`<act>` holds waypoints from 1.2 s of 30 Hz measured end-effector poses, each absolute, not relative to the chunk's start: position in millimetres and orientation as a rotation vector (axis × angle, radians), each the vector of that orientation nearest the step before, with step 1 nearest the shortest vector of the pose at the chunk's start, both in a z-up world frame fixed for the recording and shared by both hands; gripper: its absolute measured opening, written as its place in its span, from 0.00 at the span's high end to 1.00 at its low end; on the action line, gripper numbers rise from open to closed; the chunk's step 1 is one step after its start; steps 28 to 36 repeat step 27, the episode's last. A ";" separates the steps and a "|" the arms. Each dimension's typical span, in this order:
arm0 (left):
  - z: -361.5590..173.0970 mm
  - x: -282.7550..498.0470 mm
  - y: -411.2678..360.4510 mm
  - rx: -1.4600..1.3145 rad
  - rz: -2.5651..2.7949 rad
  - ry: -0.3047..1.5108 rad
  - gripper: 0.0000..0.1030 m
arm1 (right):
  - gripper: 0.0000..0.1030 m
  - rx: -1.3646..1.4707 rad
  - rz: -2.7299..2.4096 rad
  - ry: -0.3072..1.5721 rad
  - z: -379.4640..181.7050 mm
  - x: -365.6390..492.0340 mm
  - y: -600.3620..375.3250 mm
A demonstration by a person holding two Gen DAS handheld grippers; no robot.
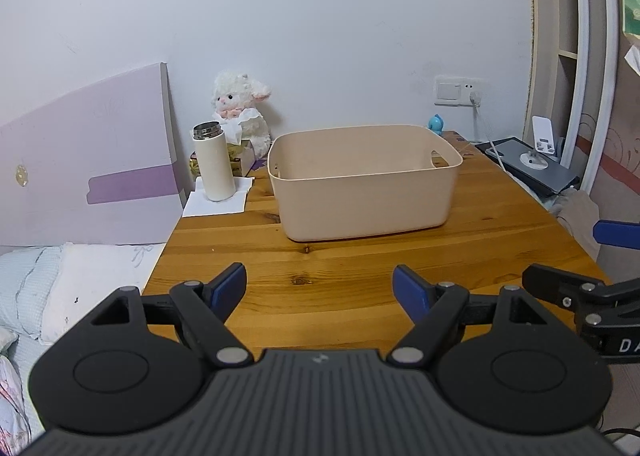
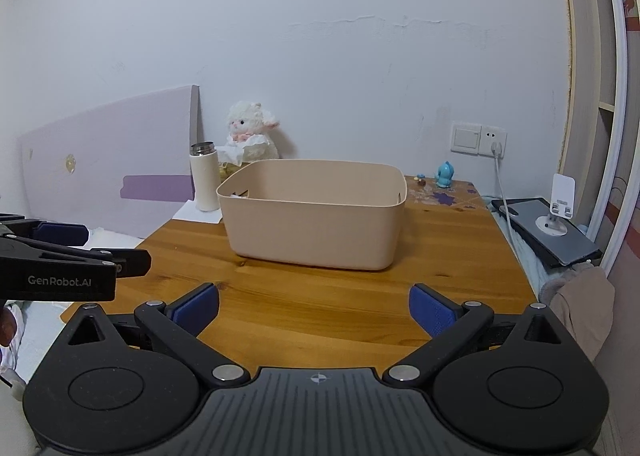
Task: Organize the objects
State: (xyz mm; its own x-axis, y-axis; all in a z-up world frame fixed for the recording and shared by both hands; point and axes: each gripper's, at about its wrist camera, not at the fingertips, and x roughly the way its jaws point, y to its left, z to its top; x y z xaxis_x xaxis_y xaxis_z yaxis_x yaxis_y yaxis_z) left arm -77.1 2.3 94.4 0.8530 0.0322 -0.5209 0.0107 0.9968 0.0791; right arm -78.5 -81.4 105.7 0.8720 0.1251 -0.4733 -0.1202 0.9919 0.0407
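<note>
A beige plastic bin (image 1: 366,192) stands on the wooden table (image 1: 320,276); it also shows in the right wrist view (image 2: 316,224). A white thermos (image 1: 214,162) stands on a white napkin at the table's back left, also in the right wrist view (image 2: 205,176). A white plush lamb (image 1: 240,108) sits behind it. A small blue figurine (image 2: 445,175) stands at the back right. My left gripper (image 1: 319,288) is open and empty above the table's near edge. My right gripper (image 2: 314,308) is open and empty, to the right of the left one.
A purple headboard (image 1: 88,160) and bed (image 1: 60,288) lie to the left. A dark tablet (image 2: 548,232) with a white phone stand (image 2: 560,204) lies to the right, with a charging cable from a wall socket (image 2: 494,140). A wardrobe edge rises at the far right.
</note>
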 end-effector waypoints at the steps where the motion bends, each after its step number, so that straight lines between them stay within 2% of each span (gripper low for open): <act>1: 94.9 -78.5 2.7 0.079 0.009 0.548 0.21 | 0.00 0.010 0.127 0.493 106.0 -80.2 -81.4; 22: 92.0 -86.1 -0.1 0.083 -0.006 0.562 0.14 | 0.00 0.018 0.081 0.493 106.7 -88.5 -87.7; 36: 90.6 -83.0 -0.2 0.082 -0.004 0.570 0.13 | 0.00 0.022 0.080 0.498 105.2 -86.2 -88.4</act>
